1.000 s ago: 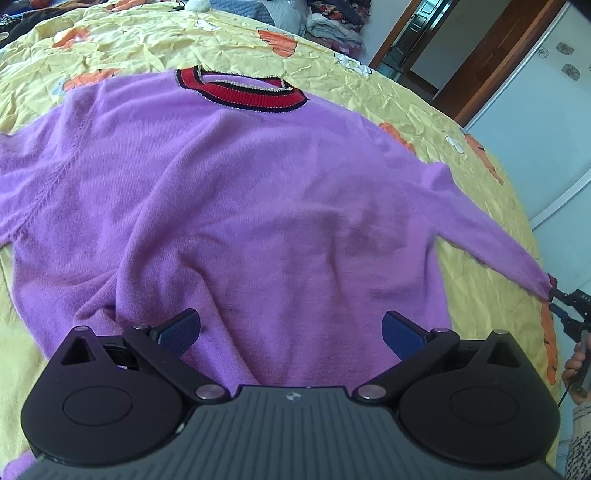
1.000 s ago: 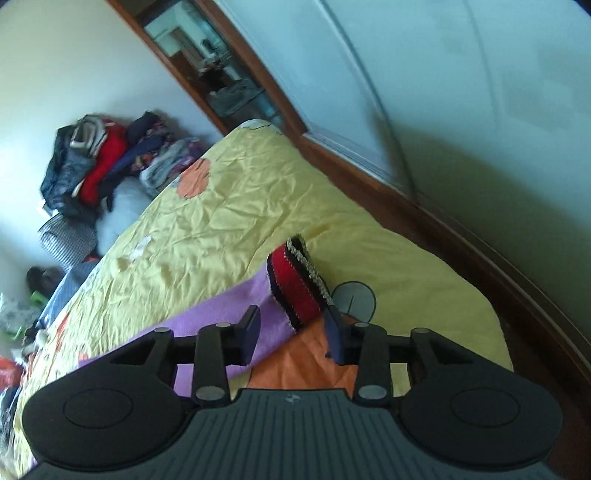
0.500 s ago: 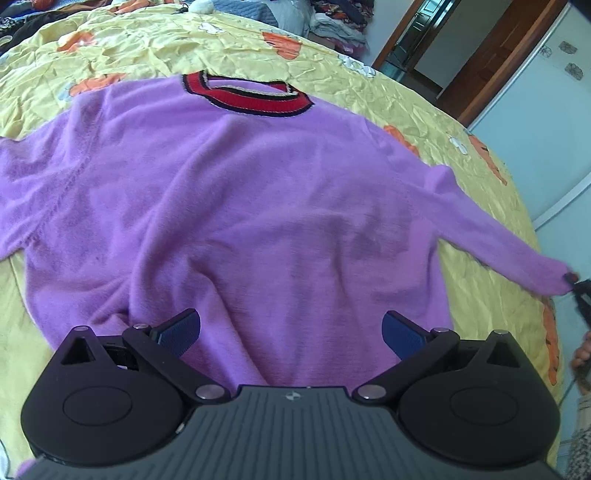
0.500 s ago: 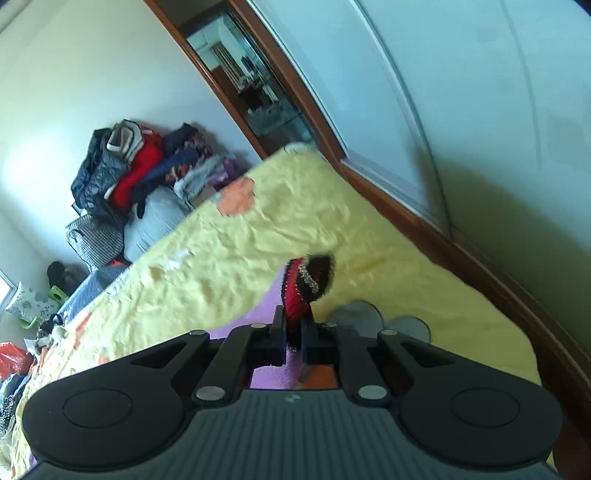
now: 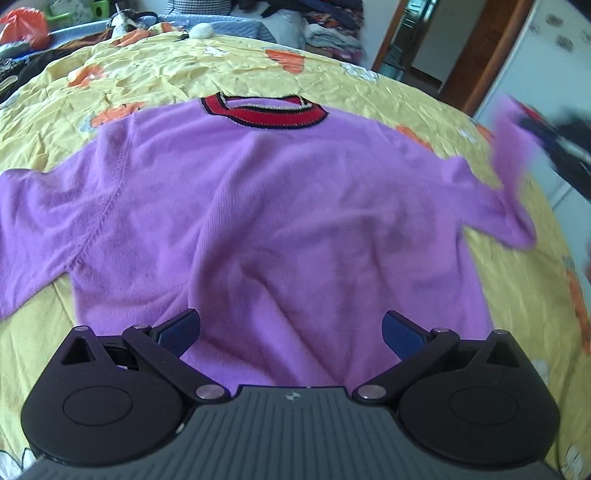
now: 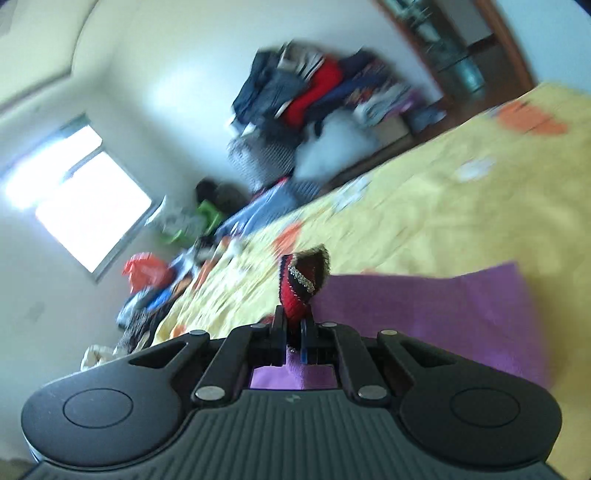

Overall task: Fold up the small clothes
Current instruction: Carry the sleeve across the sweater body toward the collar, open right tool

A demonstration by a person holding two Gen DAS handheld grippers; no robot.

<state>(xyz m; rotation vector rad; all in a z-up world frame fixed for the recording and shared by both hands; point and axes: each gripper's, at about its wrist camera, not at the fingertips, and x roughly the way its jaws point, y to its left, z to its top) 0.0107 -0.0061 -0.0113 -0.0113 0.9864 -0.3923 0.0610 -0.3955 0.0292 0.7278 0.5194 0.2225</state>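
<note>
Purple sweater (image 5: 295,206), no legible writing

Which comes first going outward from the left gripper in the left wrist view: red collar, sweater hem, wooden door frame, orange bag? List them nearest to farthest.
From the left gripper:
1. Sweater hem, directly below the open fingers.
2. Red collar, at the sweater's far end, centre.
3. Orange bag, beyond the bed, upper left.
4. Wooden door frame, upper right. Its order against the bag is too close to call.
</note>
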